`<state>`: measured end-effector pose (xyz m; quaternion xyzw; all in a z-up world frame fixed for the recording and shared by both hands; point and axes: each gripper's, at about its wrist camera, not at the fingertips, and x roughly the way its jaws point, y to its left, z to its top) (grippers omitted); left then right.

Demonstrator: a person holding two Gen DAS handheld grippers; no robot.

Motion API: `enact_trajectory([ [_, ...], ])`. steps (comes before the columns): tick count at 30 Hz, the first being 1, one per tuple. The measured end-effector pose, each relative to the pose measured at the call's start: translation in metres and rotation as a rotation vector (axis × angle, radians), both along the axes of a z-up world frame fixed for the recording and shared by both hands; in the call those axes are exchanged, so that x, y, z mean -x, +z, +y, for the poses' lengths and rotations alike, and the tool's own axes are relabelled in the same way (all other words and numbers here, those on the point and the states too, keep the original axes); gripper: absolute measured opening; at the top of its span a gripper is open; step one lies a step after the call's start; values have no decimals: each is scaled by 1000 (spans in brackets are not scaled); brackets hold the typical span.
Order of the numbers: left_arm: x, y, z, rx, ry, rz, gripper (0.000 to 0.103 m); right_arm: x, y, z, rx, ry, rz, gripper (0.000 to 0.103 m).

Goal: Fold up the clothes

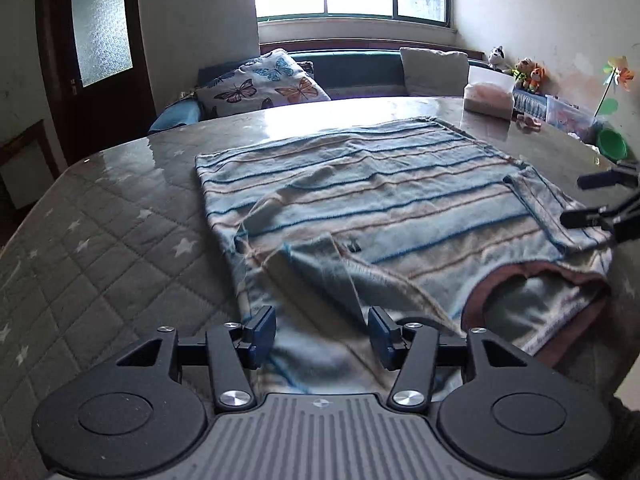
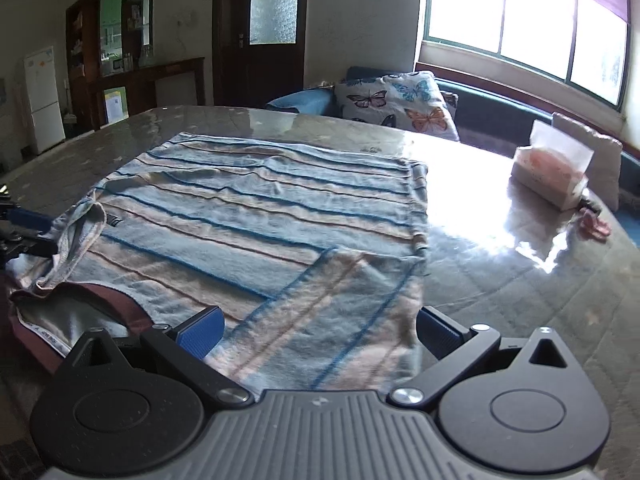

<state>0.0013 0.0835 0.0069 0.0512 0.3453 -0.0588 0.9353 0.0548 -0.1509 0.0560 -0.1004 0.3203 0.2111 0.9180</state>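
The left gripper [image 1: 322, 334] sits at bottom centre of its frame, jaws apart, holding nothing, with a folded sleeve [image 1: 316, 276] between and beyond them. The right gripper [image 2: 318, 332] is spread wide over the other sleeve [image 2: 332, 312], gripping nothing. The striped shirt [image 1: 360, 208] lies flat mid-frame on the table [image 1: 100, 240].

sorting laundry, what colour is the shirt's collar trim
Dark red collar, clearest in the left wrist view.
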Motion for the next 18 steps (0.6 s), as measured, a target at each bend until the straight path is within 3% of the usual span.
enact_trajectory([
  [8,20,0,-6,-30,-13,-14,60,12,-8,-10,68,6,28,98],
  [16,35,13,-9,-75,-55,-44,60,19,-1,-7,81,16,-26,97],
  [18,42,13,-10,-93,-83,-39,60,19,-7,-3,110,38,-12,92],
])
